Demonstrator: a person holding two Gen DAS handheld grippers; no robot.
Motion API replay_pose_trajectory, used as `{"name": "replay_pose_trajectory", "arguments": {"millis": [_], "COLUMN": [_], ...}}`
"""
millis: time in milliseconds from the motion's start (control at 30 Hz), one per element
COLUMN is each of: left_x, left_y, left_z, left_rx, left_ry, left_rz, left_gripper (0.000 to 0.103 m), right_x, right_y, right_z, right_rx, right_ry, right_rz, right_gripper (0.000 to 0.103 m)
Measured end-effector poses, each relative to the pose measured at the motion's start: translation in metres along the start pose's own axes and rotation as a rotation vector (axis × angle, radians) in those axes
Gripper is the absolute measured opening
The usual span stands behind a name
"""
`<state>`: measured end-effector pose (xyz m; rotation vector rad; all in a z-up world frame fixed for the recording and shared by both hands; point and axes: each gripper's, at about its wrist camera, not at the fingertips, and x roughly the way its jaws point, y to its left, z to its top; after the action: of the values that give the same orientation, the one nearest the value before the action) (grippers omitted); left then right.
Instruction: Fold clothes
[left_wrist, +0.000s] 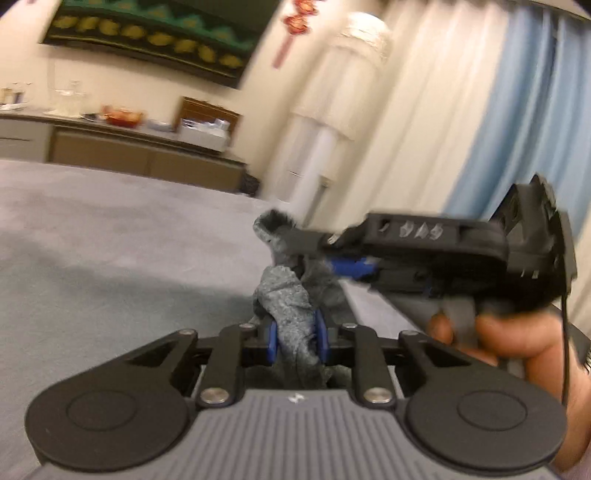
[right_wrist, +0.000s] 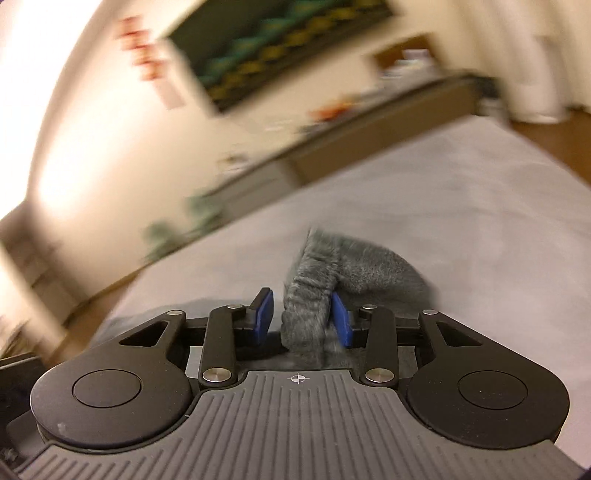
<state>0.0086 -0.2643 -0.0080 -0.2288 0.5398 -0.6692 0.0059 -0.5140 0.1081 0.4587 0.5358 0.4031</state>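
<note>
A small grey fuzzy garment (left_wrist: 288, 295) is bunched and lifted above the grey covered surface (left_wrist: 110, 240). My left gripper (left_wrist: 295, 332) is shut on its lower part, both blue pads pressing the cloth. My right gripper (left_wrist: 317, 251), held by a hand (left_wrist: 517, 339), reaches in from the right to the garment's upper end. In the right wrist view the garment (right_wrist: 369, 269) stands between the jaws of my right gripper (right_wrist: 303, 314). It rests against the right pad (right_wrist: 341, 325), with a thin gap to the left pad (right_wrist: 264, 314). Both views are blurred.
A long low sideboard (left_wrist: 147, 155) with boxes and dishes runs along the far wall. A tall white standing unit (left_wrist: 332, 110) and pale and blue curtains (left_wrist: 517, 110) are at the right. Wooden floor (right_wrist: 554, 129) shows beyond the surface's edge.
</note>
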Motion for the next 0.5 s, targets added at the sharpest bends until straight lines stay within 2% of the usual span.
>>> {"name": "replay_pose_trajectory", "arguments": {"millis": [33,100,167,233,367,400,467,500], "left_x": [0.001,-0.001,-0.006,-0.011,0.001,0.008,0.017,0.021], "left_y": [0.005,0.015,0.027,0.039,0.059,0.064,0.066,0.065], "left_z": [-0.007,-0.017,-0.015,-0.005,0.027,0.033,0.035,0.035], "left_rx": [0.009,0.019,-0.006,-0.05,-0.109,-0.107,-0.06,-0.032], "left_ry": [0.041,0.088,0.084,0.063,0.015,0.025,0.063,0.077], "left_rz": [0.008,0.01,-0.008,-0.033,-0.034,-0.035,-0.028,-0.021], "left_gripper": [0.027,0.03,0.047,0.053,0.056,0.057,0.056,0.056], "right_x": [0.006,0.015,0.017,0.007,-0.029,-0.034,-0.033,-0.028], "right_y": [0.004,0.003,-0.005,-0.013,-0.01,0.0,0.02,0.034], "right_z": [0.002,0.003,-0.002,-0.009,-0.028,-0.036,-0.05,-0.057], "right_rx": [-0.02,-0.022,-0.013,0.001,0.011,-0.003,-0.072,-0.135], "right_ry": [0.013,0.055,0.096,0.096,-0.02,-0.035,-0.045,-0.024], "right_rz": [0.004,-0.094,-0.241,-0.328,-0.361,-0.329,-0.243,-0.208], "right_gripper": [0.038,0.038,0.04,0.04,0.042,0.046,0.06,0.063]}}
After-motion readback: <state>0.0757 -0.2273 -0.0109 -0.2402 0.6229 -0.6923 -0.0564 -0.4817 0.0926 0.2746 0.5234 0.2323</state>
